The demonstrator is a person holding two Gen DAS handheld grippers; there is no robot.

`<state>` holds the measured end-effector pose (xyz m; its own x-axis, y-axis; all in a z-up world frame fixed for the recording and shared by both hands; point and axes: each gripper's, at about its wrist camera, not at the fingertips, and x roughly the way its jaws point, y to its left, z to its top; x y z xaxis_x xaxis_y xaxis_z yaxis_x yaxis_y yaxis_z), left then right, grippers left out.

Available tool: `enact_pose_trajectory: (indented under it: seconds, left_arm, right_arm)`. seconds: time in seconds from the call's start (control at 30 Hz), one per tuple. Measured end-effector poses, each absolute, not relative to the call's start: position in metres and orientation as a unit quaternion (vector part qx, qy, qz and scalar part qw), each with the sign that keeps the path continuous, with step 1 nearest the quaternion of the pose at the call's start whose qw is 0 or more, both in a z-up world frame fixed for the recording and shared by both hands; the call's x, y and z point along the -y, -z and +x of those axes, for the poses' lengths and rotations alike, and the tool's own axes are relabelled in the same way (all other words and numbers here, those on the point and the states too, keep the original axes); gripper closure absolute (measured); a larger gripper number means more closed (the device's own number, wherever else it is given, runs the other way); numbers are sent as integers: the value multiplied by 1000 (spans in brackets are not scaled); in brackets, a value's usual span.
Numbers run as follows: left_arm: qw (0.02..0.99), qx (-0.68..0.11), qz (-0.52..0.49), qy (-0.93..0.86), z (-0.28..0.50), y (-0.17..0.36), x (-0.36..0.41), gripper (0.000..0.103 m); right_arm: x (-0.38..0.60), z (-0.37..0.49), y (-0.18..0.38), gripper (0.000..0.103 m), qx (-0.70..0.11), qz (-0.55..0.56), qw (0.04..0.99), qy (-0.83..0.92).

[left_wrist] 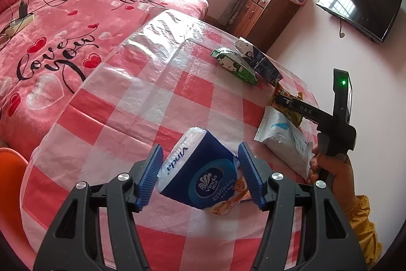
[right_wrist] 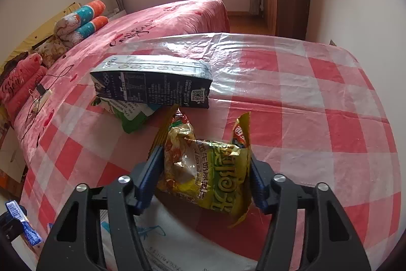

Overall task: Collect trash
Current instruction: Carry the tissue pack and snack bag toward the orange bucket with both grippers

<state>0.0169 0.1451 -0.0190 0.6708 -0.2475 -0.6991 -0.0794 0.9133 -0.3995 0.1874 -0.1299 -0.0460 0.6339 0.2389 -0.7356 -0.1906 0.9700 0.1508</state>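
The left hand-held gripper (left_wrist: 200,175) is clamped on a blue tissue pack (left_wrist: 200,174), held just above the checkered desk (left_wrist: 127,103); the pack's long axis runs away from the fingers, tilted up-left. The right hand-held gripper (right_wrist: 204,179) is clamped on a crumpled yellow-green snack wrapper (right_wrist: 205,177), its long axis pointing away toward a dark milk carton (right_wrist: 152,85). The carton lies on its side, resting on a green packet (right_wrist: 132,116). A white pouch (left_wrist: 284,139) lies flat near the desk's edge.
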Motion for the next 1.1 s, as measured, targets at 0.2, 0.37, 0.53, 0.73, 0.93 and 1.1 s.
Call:
enact_pose_trajectory:
  seconds: [0.2,0.37,0.53,0.73,0.93,1.1]
  left_arm:
    - [894,-392,-211,48,11,15,-153,41]
    - [896,-384,-217,49,6,11,-157,42]
    - [898,-377,-223,49,-1,8,-163,42]
    - [900,-368,-229,47,-11,4,-172,42]
    - [901,-362,-234,42,-22,1,-182,42]
    - [902,-360,-236,35,-32,2,-191,42]
  right_arm:
    - [132,171,36,58,-384,38,914,-121]
    - [133,153,24,63,-360,39,924,-123]
    - [132,136,8,64,-336,43,933,-124]
    - [134,116,-11,65,-319,59,936,-134]
    - [128,95,-23,66,-313,74,934,-155]
    - [117,80,-22,66,-332,93,920,-188]
